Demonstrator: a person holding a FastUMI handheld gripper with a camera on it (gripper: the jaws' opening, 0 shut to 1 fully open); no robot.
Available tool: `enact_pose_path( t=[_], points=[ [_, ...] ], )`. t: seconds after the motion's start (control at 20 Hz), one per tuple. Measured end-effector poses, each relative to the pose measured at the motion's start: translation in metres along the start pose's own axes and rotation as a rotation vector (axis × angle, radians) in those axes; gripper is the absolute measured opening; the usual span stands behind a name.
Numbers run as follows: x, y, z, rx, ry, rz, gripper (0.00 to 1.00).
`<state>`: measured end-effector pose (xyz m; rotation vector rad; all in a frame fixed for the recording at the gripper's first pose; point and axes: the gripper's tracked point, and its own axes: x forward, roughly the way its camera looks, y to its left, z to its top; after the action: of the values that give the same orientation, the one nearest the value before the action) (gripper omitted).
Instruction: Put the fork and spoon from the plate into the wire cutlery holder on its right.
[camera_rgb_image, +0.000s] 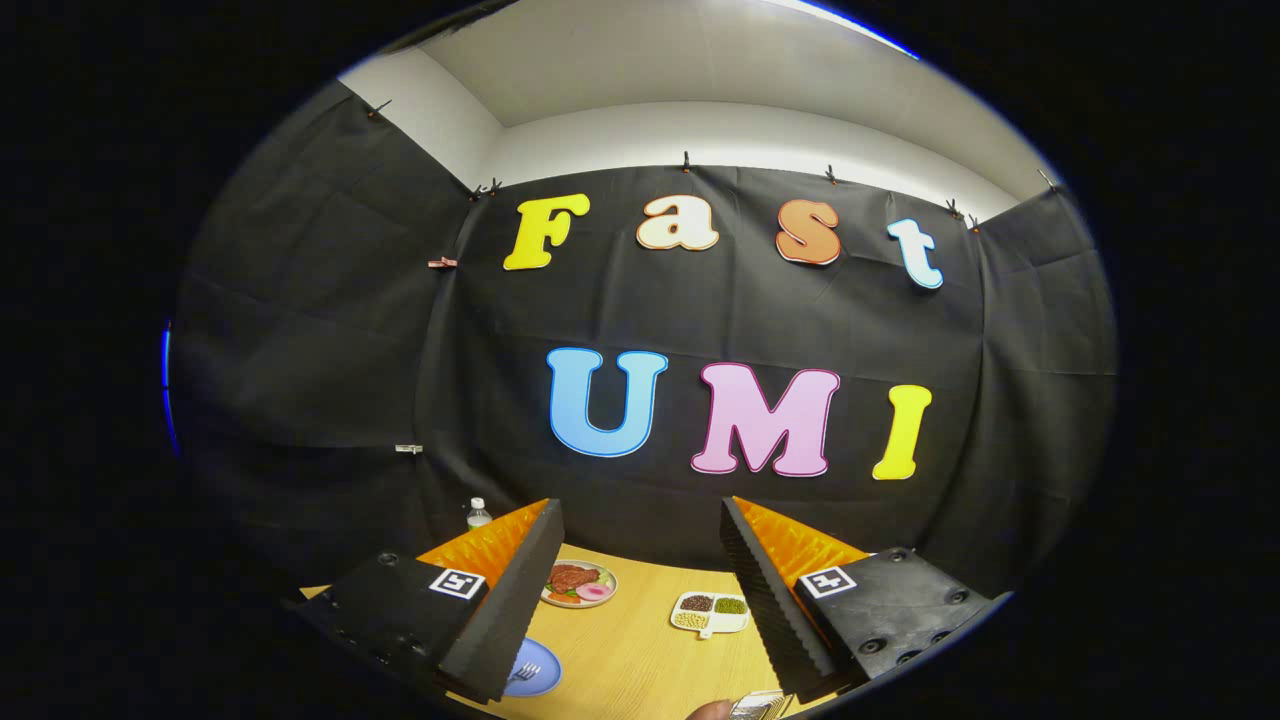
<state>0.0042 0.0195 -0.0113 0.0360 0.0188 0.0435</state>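
My gripper (640, 520) is held high above the wooden table (640, 640), open, with nothing between its two black and orange fingers (520, 590). Below, by the left finger, lies a blue plate (540, 672), partly hidden by that finger. A fork (522, 670) rests on the plate. No spoon can be made out from here. Close to the right finger, at the near edge of the table, the top of the wire cutlery holder (757, 706) peeks in, with a person's fingertip (712, 710) beside it.
Farther back on the table sit a plate of food (578, 583) and a white divided dish (710, 612) with three kinds of grains. A small water bottle (478, 513) stands at the back left near the black cloth wall.
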Motion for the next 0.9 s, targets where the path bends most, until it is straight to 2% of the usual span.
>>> enact_pose_path(
  t=[0.25, 0.4, 0.7, 0.9],
  points=[
    [0.003, 0.019, -0.017, 0.018, 0.059, 0.037, 0.98],
    [0.004, 0.054, -0.066, 0.089, 0.27, 0.137, 0.98],
    [-0.013, 0.127, -0.199, 0.157, 0.701, 0.306, 0.98],
    [-0.026, 0.165, -0.293, 0.151, 0.957, 0.337, 0.95]
  ],
)
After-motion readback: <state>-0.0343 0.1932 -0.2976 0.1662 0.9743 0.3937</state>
